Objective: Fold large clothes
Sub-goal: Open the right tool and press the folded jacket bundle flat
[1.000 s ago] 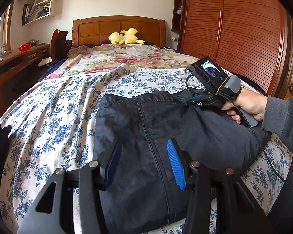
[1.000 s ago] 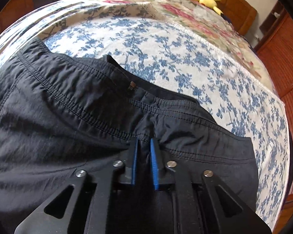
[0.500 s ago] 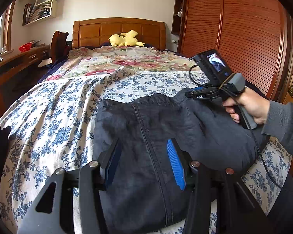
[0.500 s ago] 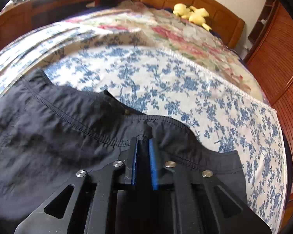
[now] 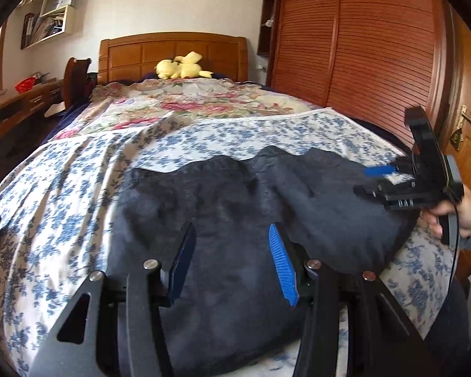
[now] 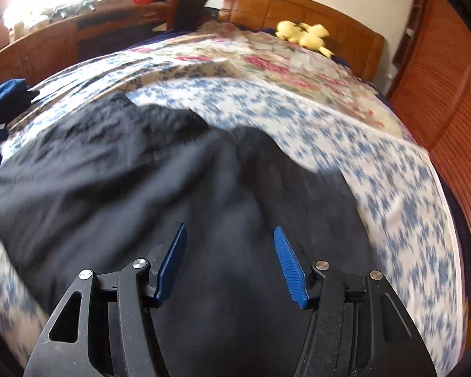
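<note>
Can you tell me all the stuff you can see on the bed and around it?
dark trousers: one, black, spread on the bed's near end
blue flowered sheet: one, white and blue, under the trousers
pink flowered quilt: one, nearer the headboard
plush toy: one, yellow, by the headboard
headboard: one, brown wood
wardrobe: one, reddish wood, beside the bed
left gripper: open, above the trousers
right gripper: open, above the trousers

The bed is viewed by the left wrist camera from low at its foot edge, faced along its length toward the headboard, close over the dark garment. It is seen more steeply from the foot's right side in the right wrist view, apparently blurred by motion. Garment, headboard and yellow plush toy are shared.
</note>
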{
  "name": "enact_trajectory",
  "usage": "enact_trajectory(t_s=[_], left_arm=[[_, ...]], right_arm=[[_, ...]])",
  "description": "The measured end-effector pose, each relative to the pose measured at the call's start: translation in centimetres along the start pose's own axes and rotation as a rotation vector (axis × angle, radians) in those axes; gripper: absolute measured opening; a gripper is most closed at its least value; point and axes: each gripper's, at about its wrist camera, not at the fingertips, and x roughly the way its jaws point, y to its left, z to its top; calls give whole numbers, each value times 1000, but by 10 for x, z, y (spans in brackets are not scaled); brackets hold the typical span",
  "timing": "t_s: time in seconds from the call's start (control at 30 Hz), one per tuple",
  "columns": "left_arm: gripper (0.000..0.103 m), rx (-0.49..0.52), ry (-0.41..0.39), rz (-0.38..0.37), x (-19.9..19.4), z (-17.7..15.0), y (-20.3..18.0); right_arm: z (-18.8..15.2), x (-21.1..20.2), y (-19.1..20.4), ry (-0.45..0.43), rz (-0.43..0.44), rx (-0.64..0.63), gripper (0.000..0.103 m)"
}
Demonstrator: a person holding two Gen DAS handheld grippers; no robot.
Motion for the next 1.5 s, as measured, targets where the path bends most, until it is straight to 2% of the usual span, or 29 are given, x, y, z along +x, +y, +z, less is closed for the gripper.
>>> enact_trajectory(t_s=[0.13, 0.23, 0.27, 0.57, 0.67, 0.77, 0.9, 1.2, 1.3, 1.43, 1.5], left_arm=[[47, 27, -2, -35, 4, 1, -25], [47, 52, 6, -52, 8, 0, -45], [47, 57, 9, -57, 9, -1, -51], [47, 109, 58, -101, 23, -8, -103], [47, 140, 82, -99, 31, -12, -118], [47, 146, 103, -96, 38, -17, -122], [47, 162, 172, -76, 52, -26, -123], [48, 139, 180, -89, 54, -37, -121], [48, 146, 167, -91, 53, -40, -120], [48, 145, 164, -99, 52, -42, -119], [48, 148, 165, -102, 51, -42, -118]], right_arm=[[-41, -17, -19, 35, -43, 28, 59], [-61, -32, -34, 23, -57, 70, 60], [-67, -38, -41, 13, -64, 89, 63], [-95, -56, -74, 8, -124, 166, 65], [-102, -54, -80, 24, -125, 190, 69], [-111, -48, -86, 43, -102, 221, 73], [-122, -40, -99, 48, -49, 318, 77], [-133, -29, -102, 56, -33, 393, 88], [-138, -25, -108, 62, -1, 456, 89], [-140, -23, -108, 69, 22, 467, 88], [-141, -21, -108, 69, 56, 470, 80]])
